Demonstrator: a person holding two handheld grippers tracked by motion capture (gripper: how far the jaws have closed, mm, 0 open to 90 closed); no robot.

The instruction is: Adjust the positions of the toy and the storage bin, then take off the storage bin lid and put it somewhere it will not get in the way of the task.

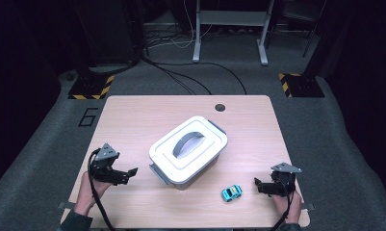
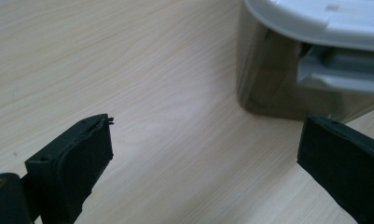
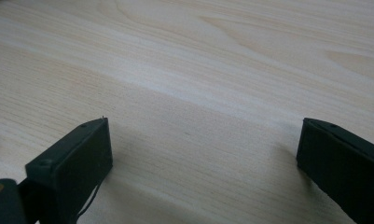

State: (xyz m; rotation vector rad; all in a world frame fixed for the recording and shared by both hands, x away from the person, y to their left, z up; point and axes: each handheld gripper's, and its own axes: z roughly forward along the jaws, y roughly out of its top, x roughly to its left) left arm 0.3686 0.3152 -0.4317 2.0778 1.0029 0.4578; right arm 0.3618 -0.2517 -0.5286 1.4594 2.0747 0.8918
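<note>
A small blue toy car (image 1: 232,192) sits on the wooden table (image 1: 133,115) near its front edge, just left of the right gripper (image 1: 259,185), whose jaws stand released and empty. A lidded white box (image 1: 188,150) occupies the centre. The left gripper (image 1: 132,172), released and empty, faces the box.

Wooden table (image 1: 133,115): white lidded storage box (image 1: 188,149), grey handle, set diagonally at centre. Small teal toy car (image 1: 232,192) near its front-right corner, apart. Left gripper (image 1: 130,172) and right gripper (image 1: 258,184) flank them, jaws apparently parted, empty.
</note>
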